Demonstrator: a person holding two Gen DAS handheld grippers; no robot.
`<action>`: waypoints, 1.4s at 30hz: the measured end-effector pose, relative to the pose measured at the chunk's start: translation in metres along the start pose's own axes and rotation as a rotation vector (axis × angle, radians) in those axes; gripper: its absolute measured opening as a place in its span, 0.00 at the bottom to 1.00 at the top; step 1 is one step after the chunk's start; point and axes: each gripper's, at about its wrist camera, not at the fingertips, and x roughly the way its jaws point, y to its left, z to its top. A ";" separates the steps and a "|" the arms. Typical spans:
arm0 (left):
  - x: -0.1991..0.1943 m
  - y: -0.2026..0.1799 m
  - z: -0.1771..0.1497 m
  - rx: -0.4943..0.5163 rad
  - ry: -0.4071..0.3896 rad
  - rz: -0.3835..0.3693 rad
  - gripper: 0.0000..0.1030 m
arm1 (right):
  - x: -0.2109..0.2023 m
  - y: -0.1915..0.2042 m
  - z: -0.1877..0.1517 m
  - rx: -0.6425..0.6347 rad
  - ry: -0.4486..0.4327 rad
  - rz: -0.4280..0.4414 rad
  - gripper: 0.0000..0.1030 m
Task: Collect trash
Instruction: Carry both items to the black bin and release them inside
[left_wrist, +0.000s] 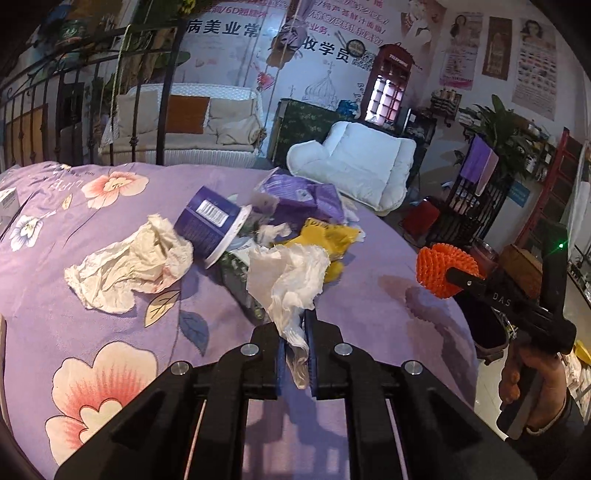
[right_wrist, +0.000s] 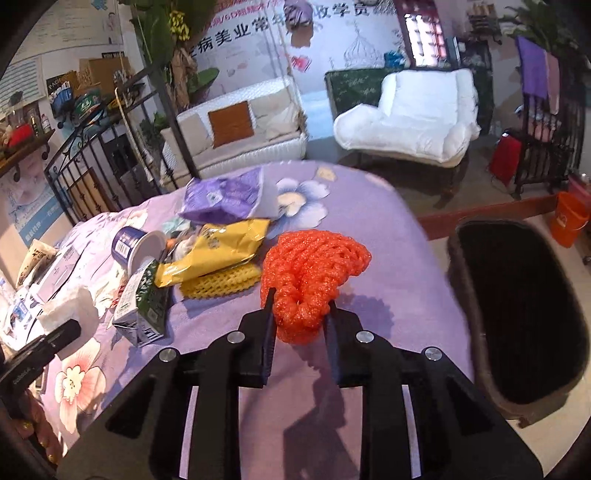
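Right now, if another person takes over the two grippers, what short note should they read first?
Left gripper: shut on a white tissue, lifted off the bed.
Right gripper: shut on the orange foam net, held above the purple bedspread.
Dark bin: on the floor at the bed's right edge; its inside is too dark to see.
Left on the bed: crumpled tissue, blue cup, purple bag, yellow bag, yellow net, green carton.

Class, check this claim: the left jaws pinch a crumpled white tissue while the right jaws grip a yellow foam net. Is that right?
Not quite. The net in the right gripper is orange, as the right wrist view shows. The left gripper does pinch the white tissue.
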 end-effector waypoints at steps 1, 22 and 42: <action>-0.001 -0.008 0.002 0.010 -0.007 -0.021 0.10 | -0.007 -0.008 0.000 0.005 -0.015 -0.019 0.24; 0.054 -0.126 0.010 0.177 0.079 -0.337 0.10 | 0.018 -0.196 -0.006 0.296 0.126 -0.328 0.24; 0.120 -0.208 0.005 0.275 0.236 -0.463 0.10 | -0.018 -0.193 -0.024 0.303 0.052 -0.417 0.72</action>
